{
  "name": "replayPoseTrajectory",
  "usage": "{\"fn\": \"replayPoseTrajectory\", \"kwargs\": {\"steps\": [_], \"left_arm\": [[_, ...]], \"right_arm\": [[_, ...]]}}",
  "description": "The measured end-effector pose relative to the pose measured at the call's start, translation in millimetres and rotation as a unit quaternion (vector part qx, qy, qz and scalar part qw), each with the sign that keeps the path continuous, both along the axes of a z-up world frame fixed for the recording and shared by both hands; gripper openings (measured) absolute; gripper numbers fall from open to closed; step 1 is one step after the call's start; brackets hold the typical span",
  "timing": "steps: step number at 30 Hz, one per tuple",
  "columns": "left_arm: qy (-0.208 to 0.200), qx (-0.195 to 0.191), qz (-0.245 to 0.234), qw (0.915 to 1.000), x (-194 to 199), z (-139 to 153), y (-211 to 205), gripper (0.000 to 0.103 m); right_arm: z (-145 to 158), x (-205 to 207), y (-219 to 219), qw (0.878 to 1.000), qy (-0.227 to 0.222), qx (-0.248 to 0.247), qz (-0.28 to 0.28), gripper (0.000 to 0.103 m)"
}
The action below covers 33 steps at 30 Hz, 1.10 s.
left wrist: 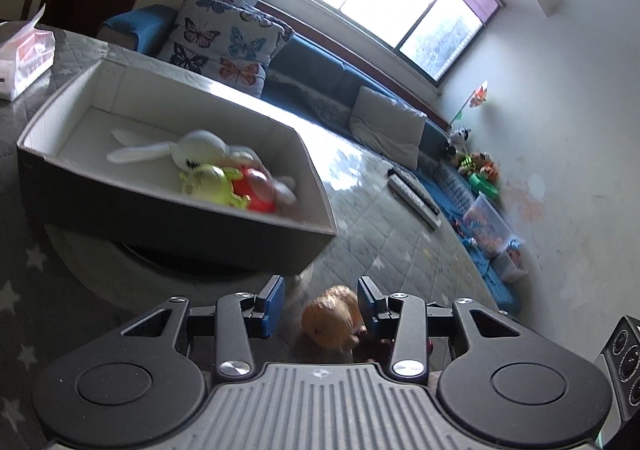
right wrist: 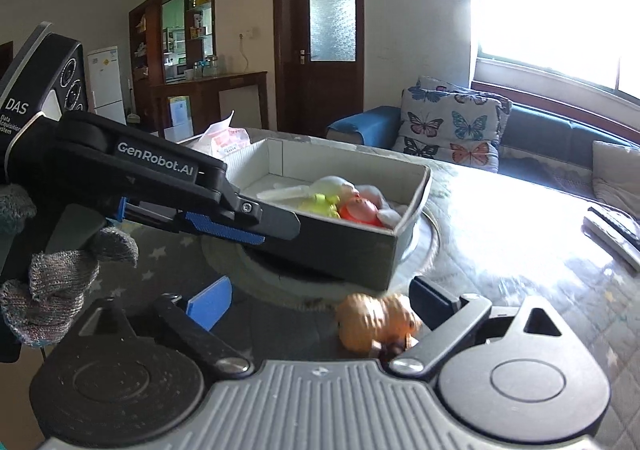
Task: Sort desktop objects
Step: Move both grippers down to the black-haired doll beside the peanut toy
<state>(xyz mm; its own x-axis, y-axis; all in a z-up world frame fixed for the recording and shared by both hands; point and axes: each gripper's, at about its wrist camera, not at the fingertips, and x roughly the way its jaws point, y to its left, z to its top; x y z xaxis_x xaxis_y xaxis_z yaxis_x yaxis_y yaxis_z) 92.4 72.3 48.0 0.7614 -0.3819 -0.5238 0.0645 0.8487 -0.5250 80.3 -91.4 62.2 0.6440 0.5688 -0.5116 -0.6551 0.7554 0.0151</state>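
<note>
Your right tongs point(right wrist: 320, 302) stand wide open around an orange toy point(right wrist: 374, 324) on the tabletop point(right wrist: 500, 217). Your left tongs point(left wrist: 320, 304) are half open, gripping nothing, the same toy between them. A box point(right wrist: 360, 254) of toys sits just beyond.

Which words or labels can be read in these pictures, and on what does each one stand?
"GenRobot.AI": side of the left gripper.
"DAS": the camera unit on that gripper.
"Data Acquisition System": small print below "DAS", partly cut off.
Red print on the tissue pack: too blurred to read.
</note>
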Motion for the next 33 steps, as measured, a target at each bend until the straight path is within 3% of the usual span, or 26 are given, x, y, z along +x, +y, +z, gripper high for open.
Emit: {"fn": "replayPoseTrajectory", "kwargs": {"steps": [10, 33], "left_arm": [[0.021, 0.029, -0.024, 0.9991, -8.3, -15.4, -29.7, 0.043], [0.066, 0.059, -0.050, 0.9948, -1.7, -36.9, -58.6, 0.043]], "right_arm": [[-20.0, -19.9, -15.0, 0.999, 0.009, 0.001, -0.037, 0.101], [-37.5, -14.4, -45.8, 0.995, 0.045, 0.027, -0.089, 0.103]]}}
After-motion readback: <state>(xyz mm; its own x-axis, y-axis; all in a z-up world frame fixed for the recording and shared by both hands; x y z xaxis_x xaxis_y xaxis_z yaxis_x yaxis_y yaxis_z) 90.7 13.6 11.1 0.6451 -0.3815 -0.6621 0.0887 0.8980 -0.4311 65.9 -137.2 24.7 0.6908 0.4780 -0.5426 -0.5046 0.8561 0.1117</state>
